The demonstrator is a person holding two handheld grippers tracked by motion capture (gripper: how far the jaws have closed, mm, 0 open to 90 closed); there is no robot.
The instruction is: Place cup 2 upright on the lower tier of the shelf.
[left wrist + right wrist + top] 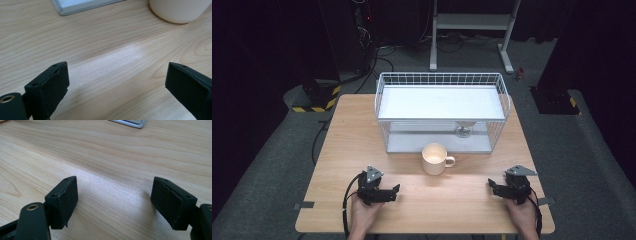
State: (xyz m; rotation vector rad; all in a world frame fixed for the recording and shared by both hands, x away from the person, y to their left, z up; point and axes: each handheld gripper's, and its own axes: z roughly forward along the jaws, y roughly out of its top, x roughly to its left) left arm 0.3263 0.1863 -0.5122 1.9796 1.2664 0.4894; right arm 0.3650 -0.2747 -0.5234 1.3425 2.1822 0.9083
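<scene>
A cream mug (434, 159) stands upright on the wooden table (357, 145), handle to the right, just in front of a white wire rack (442, 80). The mug's base (180, 10) shows at the top right of the left gripper view. My left gripper (393, 192) (117, 72) lies at the front left, pointing right toward the mug, jaws wide apart over bare wood. At the front right my right gripper (492, 187) (115, 190) points left, open too, with nothing between its pads.
The rack has a white shelf (439, 102) on top and a grey base (412, 145) (82, 5) (132, 123). A stemmed glass (463, 129) stands under the shelf at the right. Dark floor, cables and a stand's legs (472, 35) lie beyond the table.
</scene>
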